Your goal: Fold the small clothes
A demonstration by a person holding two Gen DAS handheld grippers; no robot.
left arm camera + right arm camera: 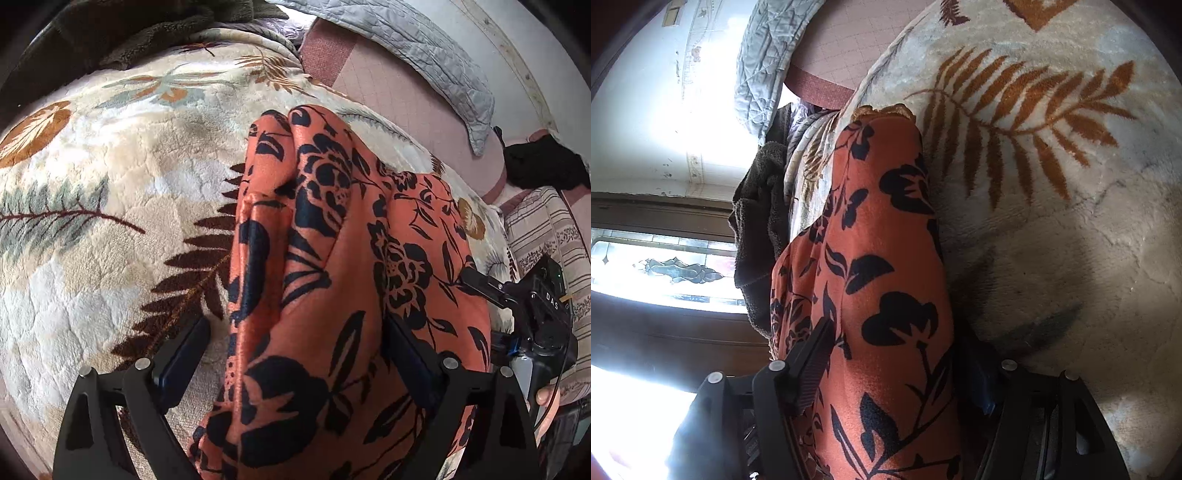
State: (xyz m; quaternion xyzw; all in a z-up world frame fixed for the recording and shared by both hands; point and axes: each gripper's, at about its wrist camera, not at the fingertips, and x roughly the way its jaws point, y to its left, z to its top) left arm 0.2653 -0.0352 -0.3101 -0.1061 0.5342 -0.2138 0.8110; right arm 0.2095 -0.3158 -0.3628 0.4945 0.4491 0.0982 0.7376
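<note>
Folding orange flowered garment (314,280) over leaf-print blanket (103,229).
Left gripper (295,354) and right gripper (897,365) stand spread, cloth draped between fingers; advised: level both edges before laying down.

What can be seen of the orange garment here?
The orange garment is soft, slightly shiny fabric printed with black flowers and leaves. It is bunched in long folds, with a hemmed edge on one side, and lies on the cream leaf-patterned blanket. It runs between the fingers of the left gripper and the right gripper; both look spread wide around it.
</note>
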